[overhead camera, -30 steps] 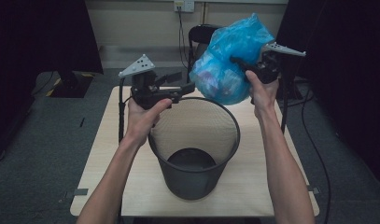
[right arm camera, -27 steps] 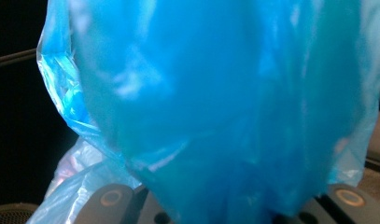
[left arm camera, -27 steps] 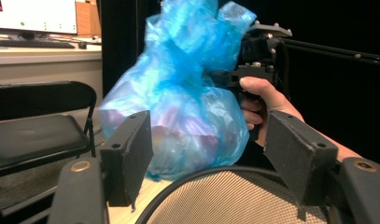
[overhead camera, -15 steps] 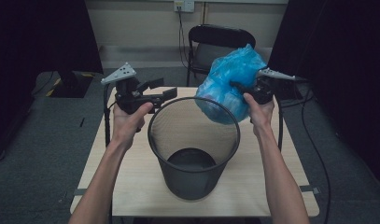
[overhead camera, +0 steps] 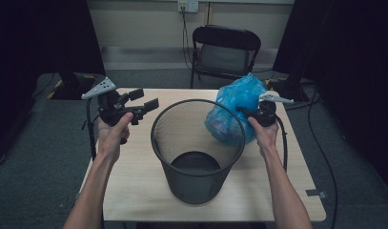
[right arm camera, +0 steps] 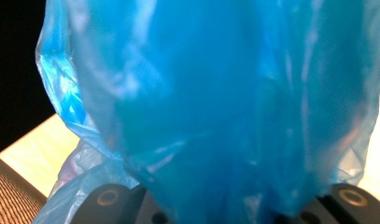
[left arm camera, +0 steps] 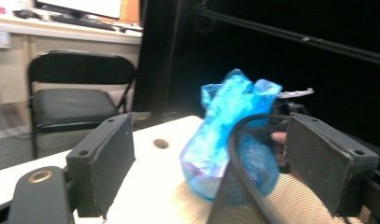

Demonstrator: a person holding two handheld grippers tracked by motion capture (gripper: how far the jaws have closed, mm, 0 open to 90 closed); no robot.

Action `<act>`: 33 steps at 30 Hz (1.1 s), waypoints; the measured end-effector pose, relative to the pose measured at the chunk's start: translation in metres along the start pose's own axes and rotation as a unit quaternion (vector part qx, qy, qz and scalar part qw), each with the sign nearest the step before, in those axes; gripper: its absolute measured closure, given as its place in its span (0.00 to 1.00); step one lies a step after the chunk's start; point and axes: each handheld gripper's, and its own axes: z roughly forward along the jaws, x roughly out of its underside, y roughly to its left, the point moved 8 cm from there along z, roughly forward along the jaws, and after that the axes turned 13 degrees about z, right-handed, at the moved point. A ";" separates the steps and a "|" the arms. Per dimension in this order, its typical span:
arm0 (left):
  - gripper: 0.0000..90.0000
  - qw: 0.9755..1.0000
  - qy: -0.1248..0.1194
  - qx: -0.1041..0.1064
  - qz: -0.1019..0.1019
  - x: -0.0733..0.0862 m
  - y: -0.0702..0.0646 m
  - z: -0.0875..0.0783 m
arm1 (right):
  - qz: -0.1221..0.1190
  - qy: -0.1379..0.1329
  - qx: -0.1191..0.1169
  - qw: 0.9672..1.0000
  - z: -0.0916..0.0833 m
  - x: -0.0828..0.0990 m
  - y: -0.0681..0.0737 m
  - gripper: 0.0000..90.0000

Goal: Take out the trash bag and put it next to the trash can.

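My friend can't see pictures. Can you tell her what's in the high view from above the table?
A person stands at a light wooden table with a black wire-mesh wastebasket in the middle. The right tool pinches a crinkly blue plastic bag against the basket's right rim, while the left tool hovers open on its left. A black folding chair waits behind.

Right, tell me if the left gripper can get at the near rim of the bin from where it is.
Probably yes. The left gripper hangs open in the air beside the mesh bin, with nothing between its jaws and the rim. The blue bag, held by the right gripper, sits on the far side.
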 end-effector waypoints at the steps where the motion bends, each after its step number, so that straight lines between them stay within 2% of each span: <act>1: 0.18 1.000 0.000 -0.002 -0.003 0.003 0.002 -0.002 | -0.003 0.000 0.001 1.000 0.000 0.004 -0.002 0.93; 5: 0.18 1.000 0.007 -0.007 -0.008 0.014 0.007 -0.008 | 0.002 0.010 0.004 1.000 0.003 0.026 -0.009 0.93; 8: 0.17 0.999 0.029 -0.023 0.002 0.027 0.010 -0.013 | -0.005 0.031 0.009 0.999 0.005 0.044 -0.015 0.92; 11: 0.17 0.999 0.044 -0.025 -0.003 0.043 0.013 -0.020 | 0.001 0.033 0.005 0.999 0.004 0.057 -0.018 0.91; 14: 0.17 0.997 0.070 -0.035 -0.003 0.065 0.014 -0.024 | -0.002 0.040 0.009 0.999 0.005 0.066 -0.020 0.89; 17: 0.17 0.995 0.098 -0.030 -0.008 0.095 0.012 -0.025 | -0.001 0.046 0.012 0.999 0.008 0.073 -0.021 0.89; 19: 0.17 0.991 0.126 -0.033 -0.010 0.118 0.010 -0.025 | 0.001 0.050 0.013 0.999 0.011 0.077 -0.021 0.89; 22: 0.17 0.987 0.155 -0.030 -0.019 0.152 0.001 -0.025 | 0.008 0.048 0.017 0.999 0.015 0.077 -0.020 0.91; 23: 0.17 0.984 0.173 -0.030 -0.014 0.165 -0.002 -0.026 | 0.009 0.047 0.018 0.999 0.016 0.077 -0.021 0.92; 24: 0.17 0.983 0.179 -0.031 -0.013 0.171 -0.005 -0.025 | 0.012 0.044 0.021 0.999 0.017 0.076 -0.022 0.92; 27: 0.17 0.977 0.211 -0.025 -0.016 0.196 -0.015 -0.024 | 0.018 0.039 0.024 0.999 0.021 0.073 -0.024 0.92; 28: 0.18 0.974 0.225 -0.022 -0.011 0.206 -0.020 -0.023 | 0.016 0.040 0.026 0.999 0.023 0.072 -0.023 0.92; 30: 0.18 0.969 0.246 -0.026 -0.001 0.218 -0.025 -0.024 | 0.008 0.041 0.033 0.999 0.026 0.068 -0.021 0.91; 31: 0.19 0.969 0.247 -0.029 0.003 0.219 -0.026 -0.025 | 0.006 0.041 0.031 0.999 0.027 0.065 -0.018 0.90; 33: 0.19 0.965 0.261 -0.033 0.018 0.224 -0.033 -0.026 | 0.007 0.033 0.029 0.999 0.025 0.058 -0.015 0.86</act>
